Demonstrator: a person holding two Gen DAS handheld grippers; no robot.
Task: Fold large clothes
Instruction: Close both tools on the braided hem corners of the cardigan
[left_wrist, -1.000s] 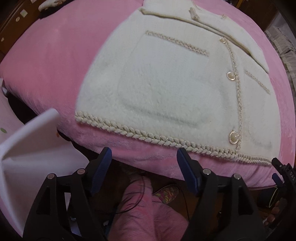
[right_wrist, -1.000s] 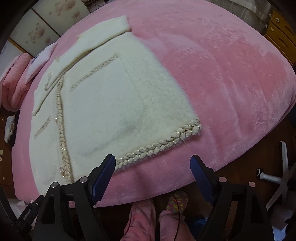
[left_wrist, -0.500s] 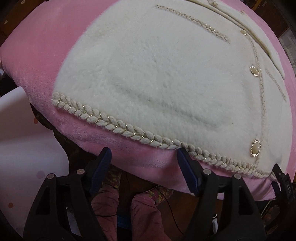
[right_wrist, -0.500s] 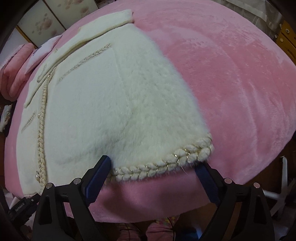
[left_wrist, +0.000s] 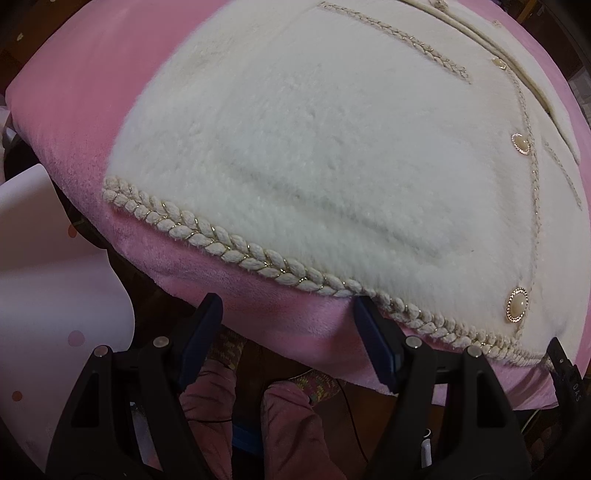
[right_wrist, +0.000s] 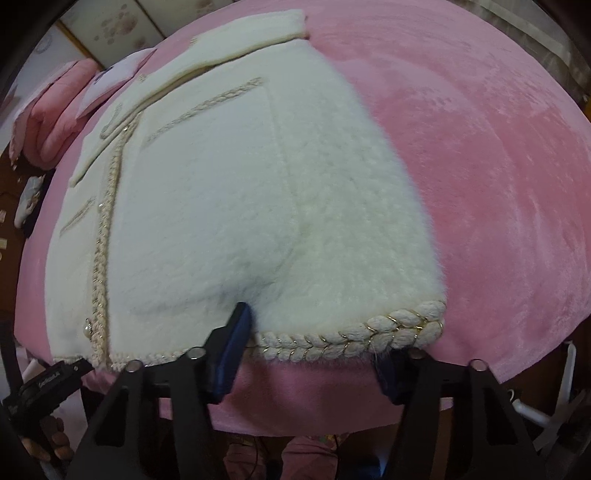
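Observation:
A cream fluffy jacket (left_wrist: 332, 155) with braided hem trim (left_wrist: 229, 247) and pearl buttons lies flat on a pink blanket (left_wrist: 85, 92). My left gripper (left_wrist: 286, 301) stands open at the blanket's near edge, just below the hem; its right fingertip (left_wrist: 364, 306) touches the braid from below. In the right wrist view the jacket (right_wrist: 258, 192) ends in a hem corner (right_wrist: 406, 328). My right gripper (right_wrist: 314, 336) straddles this hem and its jaws are closing: one finger (right_wrist: 236, 332) rests on the fur, the other sits under the braid. The pads are still wide apart.
A white chair seat (left_wrist: 55, 295) stands left of the bed. A person's pink trouser legs (left_wrist: 288, 435) show below the grippers. Folded pink bedding (right_wrist: 51, 125) lies at the far left, and a white chair base (right_wrist: 554, 410) stands at the lower right.
Both grippers have come down to the jacket's hem. The right gripper's jaws have narrowed, and one finger now lies on the fur.

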